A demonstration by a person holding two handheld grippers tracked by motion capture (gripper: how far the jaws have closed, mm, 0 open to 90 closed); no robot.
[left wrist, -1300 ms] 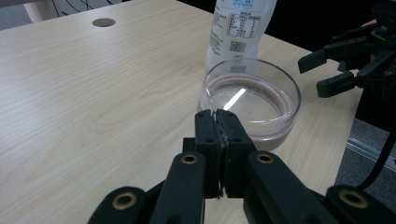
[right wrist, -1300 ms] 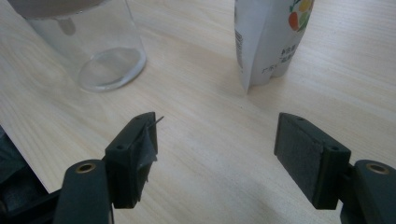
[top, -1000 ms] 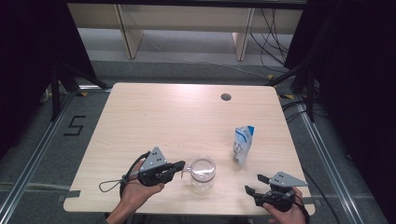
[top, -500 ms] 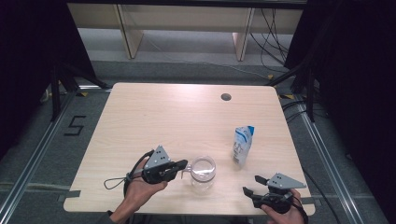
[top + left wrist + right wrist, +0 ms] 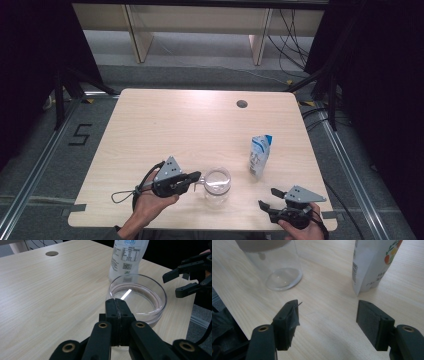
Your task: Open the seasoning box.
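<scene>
Low in the high view, the clear glass jar (image 5: 217,184) stands on the pale wooden counter (image 5: 165,125), its near rim pinched between the closed jaws of the left hand-held gripper (image 5: 197,176). The jar is best kept upright and steady, the rim held squarely. At lower right, the right hand-held gripper (image 5: 265,206) is held wide open and empty, near the counter's front edge. The white and blue pouch (image 5: 260,156) stands just right of the jar. Compared with a second ago, the right hand-held gripper is seen slightly lower and further left.
</scene>
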